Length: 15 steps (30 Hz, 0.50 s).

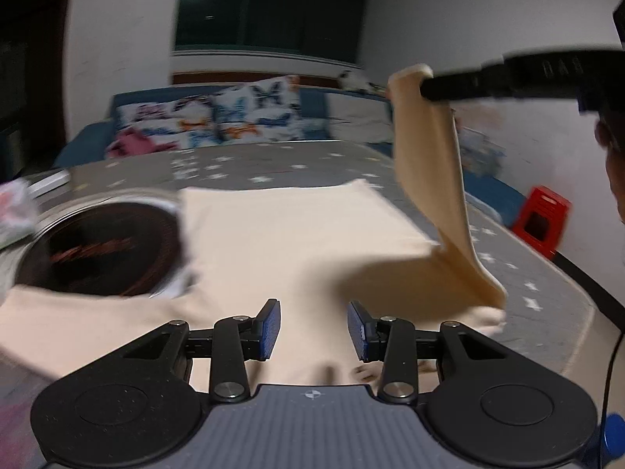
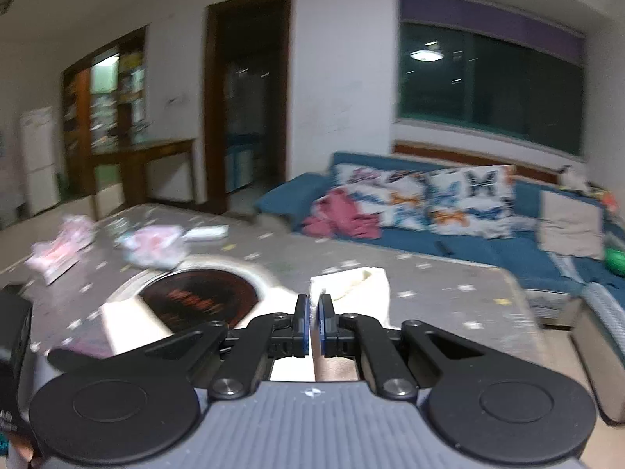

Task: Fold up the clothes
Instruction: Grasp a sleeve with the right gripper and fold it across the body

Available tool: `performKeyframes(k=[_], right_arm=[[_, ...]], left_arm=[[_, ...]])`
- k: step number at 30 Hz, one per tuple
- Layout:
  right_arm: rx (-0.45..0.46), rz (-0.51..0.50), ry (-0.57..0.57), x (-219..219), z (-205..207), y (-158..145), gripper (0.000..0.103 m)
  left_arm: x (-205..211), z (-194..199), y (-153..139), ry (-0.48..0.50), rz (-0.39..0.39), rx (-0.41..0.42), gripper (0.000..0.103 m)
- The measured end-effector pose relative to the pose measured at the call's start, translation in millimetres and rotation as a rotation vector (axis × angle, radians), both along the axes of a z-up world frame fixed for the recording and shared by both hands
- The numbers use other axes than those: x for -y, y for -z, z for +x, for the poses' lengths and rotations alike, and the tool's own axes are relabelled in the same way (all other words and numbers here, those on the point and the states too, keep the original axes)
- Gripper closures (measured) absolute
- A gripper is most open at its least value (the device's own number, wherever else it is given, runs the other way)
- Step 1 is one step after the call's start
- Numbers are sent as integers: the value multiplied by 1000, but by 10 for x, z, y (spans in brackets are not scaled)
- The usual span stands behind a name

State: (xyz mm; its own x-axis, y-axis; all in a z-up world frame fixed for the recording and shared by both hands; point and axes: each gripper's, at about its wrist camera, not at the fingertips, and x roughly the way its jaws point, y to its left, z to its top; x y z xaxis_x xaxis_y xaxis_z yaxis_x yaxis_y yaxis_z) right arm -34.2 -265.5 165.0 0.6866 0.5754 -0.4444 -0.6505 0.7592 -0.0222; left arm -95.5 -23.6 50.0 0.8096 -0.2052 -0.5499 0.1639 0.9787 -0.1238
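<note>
Your left gripper [image 1: 314, 326] is partly open, blue pads [image 1: 269, 328] apart, nothing between them. It sits low over the near edge of the shirt [image 1: 289, 242], not gripping it.

Your right gripper [image 2: 313, 322] is clamped on the shirt: jaws nearly together with a thin layer of cream cloth pinched between the pads. In the left wrist view you see that gripper [image 1: 425, 92] come in from the right, up high, holding 1 end of a long strip of the shirt, probably a sleeve. The strip hangs down from the grip and joins the rest of the shirt at its right edge.

Shirt: cream, spread mostly flat on the bench [image 1: 508, 273], which has a grey cover with white stars. The body lies in the middle of the bench. The left part runs under or up against a round dark inset [image 1: 105, 250] with a pale rim; blur hides which.

Right wrist view shows a cream fold [image 2: 351, 285] sticking up just past the fingertips, and more cream cloth under the gripper.

Other stuff:
- pink-and-white packets [image 2: 152, 246] at the far left of the bench, well apart from the shirt
- blue sofa [image 2: 488, 242] behind the bench with 2 butterfly-print cushions [image 2: 468, 199] and a pink garment [image 2: 340, 219]
- red stool [image 1: 541, 221] on the floor to the right of the bench
- part of a person [image 1: 613, 179] at the right edge of the left view

Both views are motion-blurred.
</note>
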Motion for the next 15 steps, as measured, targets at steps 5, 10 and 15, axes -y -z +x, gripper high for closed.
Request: performKeyframes(k=[5,10,15], right_arm=[[-78,-70,-111,-511,-45,307,99],[-152,-149,-215,-788,-241,718,99],[-188,-153,-257,-752,-395,822,93]], left_arm=[[-312,-130,79,-82,-23,-24,62],[-468,-209,103,-126,-36,-29,62],[-509,-231,90,-138,-33,-20,61]])
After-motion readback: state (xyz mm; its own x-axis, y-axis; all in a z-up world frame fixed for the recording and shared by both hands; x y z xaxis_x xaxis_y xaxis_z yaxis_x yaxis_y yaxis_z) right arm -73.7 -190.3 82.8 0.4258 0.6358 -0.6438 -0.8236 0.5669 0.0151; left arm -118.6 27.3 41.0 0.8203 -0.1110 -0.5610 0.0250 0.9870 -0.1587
